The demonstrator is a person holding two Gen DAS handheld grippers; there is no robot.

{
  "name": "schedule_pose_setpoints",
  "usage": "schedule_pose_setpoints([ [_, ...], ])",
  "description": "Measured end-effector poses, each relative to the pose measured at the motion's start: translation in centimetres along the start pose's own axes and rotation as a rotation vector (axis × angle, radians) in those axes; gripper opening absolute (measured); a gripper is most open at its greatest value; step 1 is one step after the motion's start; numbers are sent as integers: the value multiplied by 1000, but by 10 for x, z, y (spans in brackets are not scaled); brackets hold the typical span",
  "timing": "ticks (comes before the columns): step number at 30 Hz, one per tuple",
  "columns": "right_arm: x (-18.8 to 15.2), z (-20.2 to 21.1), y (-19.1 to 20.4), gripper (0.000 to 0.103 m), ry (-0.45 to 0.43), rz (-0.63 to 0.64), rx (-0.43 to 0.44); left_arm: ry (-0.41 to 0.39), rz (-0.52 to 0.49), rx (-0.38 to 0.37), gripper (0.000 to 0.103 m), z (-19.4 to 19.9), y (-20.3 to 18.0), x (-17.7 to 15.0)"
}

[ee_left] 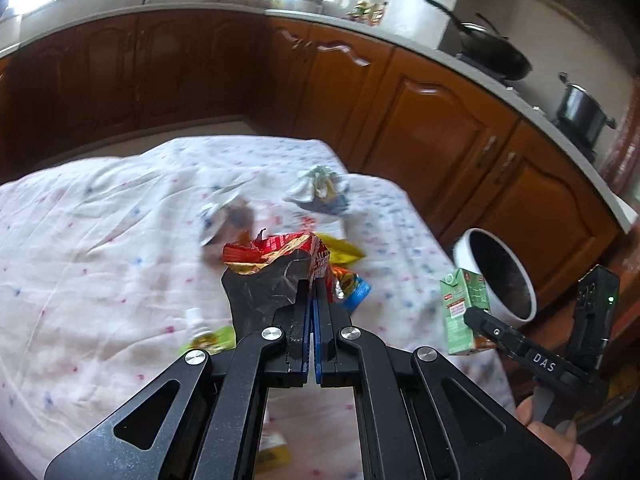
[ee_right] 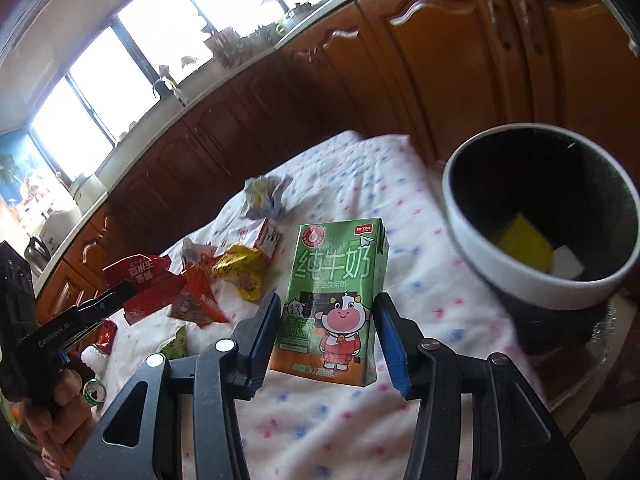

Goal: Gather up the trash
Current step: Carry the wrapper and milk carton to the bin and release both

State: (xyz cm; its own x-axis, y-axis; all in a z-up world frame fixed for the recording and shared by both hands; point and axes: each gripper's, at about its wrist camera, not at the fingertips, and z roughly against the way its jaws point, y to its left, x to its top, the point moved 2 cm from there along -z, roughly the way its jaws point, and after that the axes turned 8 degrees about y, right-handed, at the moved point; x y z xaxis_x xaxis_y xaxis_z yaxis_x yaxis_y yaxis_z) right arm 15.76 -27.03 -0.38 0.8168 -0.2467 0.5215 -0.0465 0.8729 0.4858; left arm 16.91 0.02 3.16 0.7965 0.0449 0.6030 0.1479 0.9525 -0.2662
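Note:
My left gripper (ee_left: 313,280) is shut on a red snack wrapper (ee_left: 272,254) and holds it above the table; the wrapper also shows in the right wrist view (ee_right: 148,286). My right gripper (ee_right: 328,312) is shut on a green milk carton (ee_right: 336,300), held upright near the white bin (ee_right: 540,280); the carton also shows in the left wrist view (ee_left: 464,308). The bin (ee_left: 464,246) stands at the table's right edge with yellow and white scraps inside. More trash lies on the cloth: a crumpled paper ball (ee_left: 320,188), a yellow wrapper (ee_right: 244,268), an orange wrapper (ee_right: 196,300).
The table wears a white dotted cloth (ee_left: 100,240). Brown kitchen cabinets (ee_left: 440,120) run behind it, with a wok (ee_left: 492,54) and a pot (ee_left: 580,110) on the counter. A small bottle (ee_left: 200,328) lies near my left gripper.

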Motion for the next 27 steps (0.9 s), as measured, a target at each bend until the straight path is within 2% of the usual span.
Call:
schedule_pose_setpoints([
  [10,6,34,-37,49,-59,-28,-21,29,-119,-69,1,-15,-70,-5],
  [18,2,49,-53,49,-82,-50,-10,48,-165,-94,1,-24,-101,-3],
  [23,-2,52,-61,49,-85,-59,-6,83,-184,-62,1,-39,-105,-10],
  [27,-3,55,-61,49,-94,-56,-6,108,-180,31,1,-55,-92,-20],
])
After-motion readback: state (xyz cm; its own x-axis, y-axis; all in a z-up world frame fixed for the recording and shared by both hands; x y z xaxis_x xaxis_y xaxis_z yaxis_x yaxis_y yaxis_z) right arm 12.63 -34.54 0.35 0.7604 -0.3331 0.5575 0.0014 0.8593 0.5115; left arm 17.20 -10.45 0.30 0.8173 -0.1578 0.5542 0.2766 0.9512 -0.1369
